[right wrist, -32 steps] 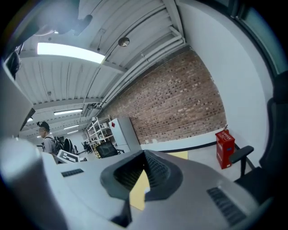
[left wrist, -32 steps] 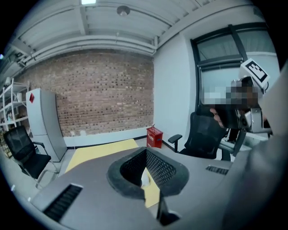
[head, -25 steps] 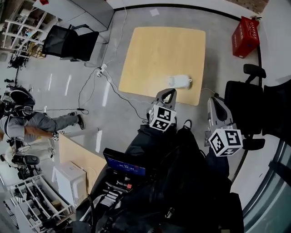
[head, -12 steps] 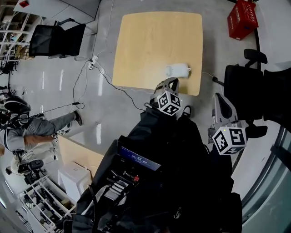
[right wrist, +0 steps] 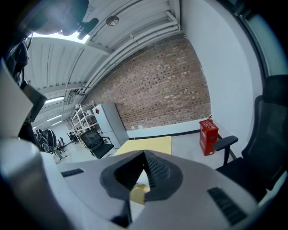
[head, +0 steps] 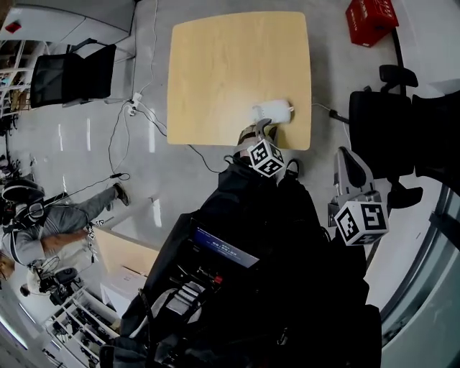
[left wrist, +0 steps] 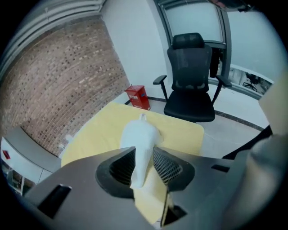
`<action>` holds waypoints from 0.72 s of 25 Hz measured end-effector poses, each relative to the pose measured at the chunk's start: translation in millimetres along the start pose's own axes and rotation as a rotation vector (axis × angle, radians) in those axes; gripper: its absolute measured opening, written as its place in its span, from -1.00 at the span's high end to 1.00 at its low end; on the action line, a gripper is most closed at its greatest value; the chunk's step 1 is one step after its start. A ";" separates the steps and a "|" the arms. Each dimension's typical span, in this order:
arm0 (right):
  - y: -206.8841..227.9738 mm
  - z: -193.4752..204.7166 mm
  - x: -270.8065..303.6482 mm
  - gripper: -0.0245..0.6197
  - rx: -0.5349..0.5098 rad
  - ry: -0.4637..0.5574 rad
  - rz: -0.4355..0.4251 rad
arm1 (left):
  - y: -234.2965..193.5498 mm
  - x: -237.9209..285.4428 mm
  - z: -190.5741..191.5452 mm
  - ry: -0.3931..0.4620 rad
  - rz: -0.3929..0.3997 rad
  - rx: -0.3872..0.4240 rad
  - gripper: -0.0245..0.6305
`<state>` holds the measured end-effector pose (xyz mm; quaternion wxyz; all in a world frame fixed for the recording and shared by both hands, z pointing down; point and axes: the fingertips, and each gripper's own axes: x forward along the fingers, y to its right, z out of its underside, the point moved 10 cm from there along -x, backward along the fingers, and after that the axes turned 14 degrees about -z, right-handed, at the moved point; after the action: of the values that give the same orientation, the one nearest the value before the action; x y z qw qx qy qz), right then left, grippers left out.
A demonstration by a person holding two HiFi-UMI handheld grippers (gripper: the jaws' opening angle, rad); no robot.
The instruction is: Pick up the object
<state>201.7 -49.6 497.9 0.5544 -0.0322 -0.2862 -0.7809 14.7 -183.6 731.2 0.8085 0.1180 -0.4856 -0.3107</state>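
The left gripper (head: pixel 261 128) has come down towards the wooden table (head: pixel 215 65) since a second ago, and its tips now reach over the near edge. Its jaws have just been opening and stand apart. The white object (head: pixel 272 113), lying on its side, shows in the gap between the mesh pads (whether either pad touches it is hard to judge). The object rests near the table's near right corner. The right gripper (head: pixel 346 154) hangs to the right, well apart from the table and beside a black office chair (head: pixel 392 129). Its jaws are closed tip to tip on nothing. A red box (head: pixel 370 20) stands on the floor by the far right corner.
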 end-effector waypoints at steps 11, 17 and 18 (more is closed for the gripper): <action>15.2 -1.6 3.8 0.91 0.023 -0.029 0.062 | 19.6 38.4 4.8 -0.042 -0.049 0.157 0.43; 19.1 3.8 -1.4 0.91 0.038 -0.025 0.094 | 21.3 45.2 1.7 -0.017 -0.113 0.163 0.47; 19.4 4.2 -2.4 0.91 0.039 -0.023 0.096 | 20.3 44.3 1.1 -0.011 -0.119 0.149 0.49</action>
<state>218.6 -49.8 508.5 0.5884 -0.0441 -0.3058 -0.7472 36.5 -194.9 773.3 0.7749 0.2047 -0.5040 -0.3219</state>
